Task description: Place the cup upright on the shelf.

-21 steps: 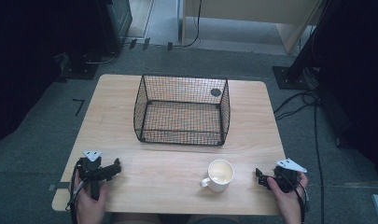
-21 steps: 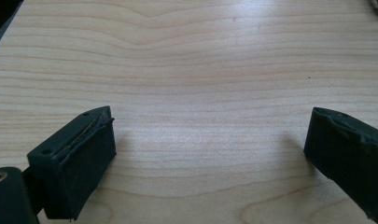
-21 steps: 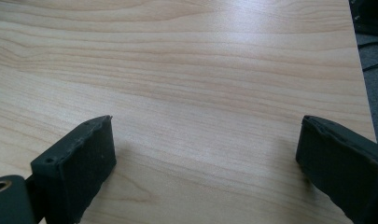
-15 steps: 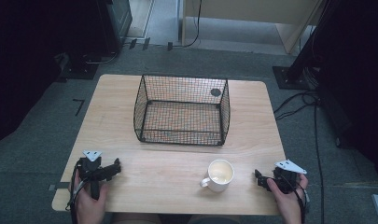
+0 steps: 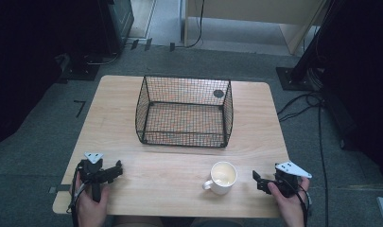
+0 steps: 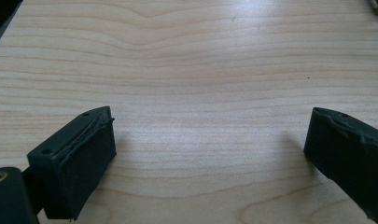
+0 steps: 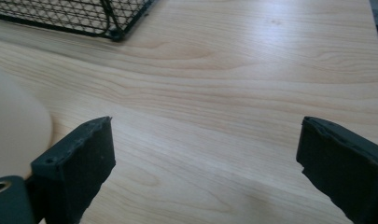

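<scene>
Nothing is held: both the left gripper (image 5: 114,171) and right gripper (image 5: 256,179) rest wide-jawed near the table's (image 5: 179,161) front corners. The mug (image 5: 221,178) would likely be approached next, perhaps for the wire basket (image 5: 184,111).

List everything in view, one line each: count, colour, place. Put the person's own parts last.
Table: one, light wood, centre of the high view.
Wire basket: one, black, on the far middle of the table, open top.
Mug: one, cream white, near edge right of centre, handle toward the left gripper's side, upright.
Cables: several, black, on the grey floor right of the table.
Left gripper: one, black, near-left corner, jaws apart, nothing between them.
Right gripper: one, black, near-right corner beside the mug, jaws apart, not touching it.
Hands: two, at the bottom edge, each holding a gripper.
</scene>
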`<state>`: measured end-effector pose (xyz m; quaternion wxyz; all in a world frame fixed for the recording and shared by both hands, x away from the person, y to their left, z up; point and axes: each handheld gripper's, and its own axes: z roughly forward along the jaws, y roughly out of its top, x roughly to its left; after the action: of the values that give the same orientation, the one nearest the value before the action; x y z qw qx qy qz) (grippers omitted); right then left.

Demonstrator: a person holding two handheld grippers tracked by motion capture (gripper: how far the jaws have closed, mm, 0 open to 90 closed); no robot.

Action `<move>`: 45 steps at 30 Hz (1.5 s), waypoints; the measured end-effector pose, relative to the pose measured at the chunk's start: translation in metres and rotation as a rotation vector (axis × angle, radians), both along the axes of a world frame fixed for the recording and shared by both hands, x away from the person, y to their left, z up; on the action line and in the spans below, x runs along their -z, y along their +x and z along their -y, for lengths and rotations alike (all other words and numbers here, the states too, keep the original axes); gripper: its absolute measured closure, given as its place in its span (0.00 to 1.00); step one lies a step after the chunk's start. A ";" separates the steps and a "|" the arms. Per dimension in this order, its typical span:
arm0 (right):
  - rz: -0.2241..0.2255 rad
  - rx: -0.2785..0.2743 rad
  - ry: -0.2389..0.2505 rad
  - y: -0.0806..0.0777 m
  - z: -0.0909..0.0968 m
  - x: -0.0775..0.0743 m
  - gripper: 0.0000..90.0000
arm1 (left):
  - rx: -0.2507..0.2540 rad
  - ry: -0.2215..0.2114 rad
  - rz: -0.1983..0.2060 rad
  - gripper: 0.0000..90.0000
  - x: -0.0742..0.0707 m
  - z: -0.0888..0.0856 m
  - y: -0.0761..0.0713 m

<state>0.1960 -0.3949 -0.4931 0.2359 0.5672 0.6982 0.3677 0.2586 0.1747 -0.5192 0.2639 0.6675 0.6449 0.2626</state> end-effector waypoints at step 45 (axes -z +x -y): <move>0.026 -0.288 0.055 -0.011 -0.079 -0.040 0.00 | 0.000 0.000 0.000 0.02 0.000 0.000 0.000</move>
<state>0.1845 -0.3161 -0.4534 0.1744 0.4625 0.7588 0.4240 0.2586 0.1746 -0.5192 0.2640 0.6673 0.6449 0.2628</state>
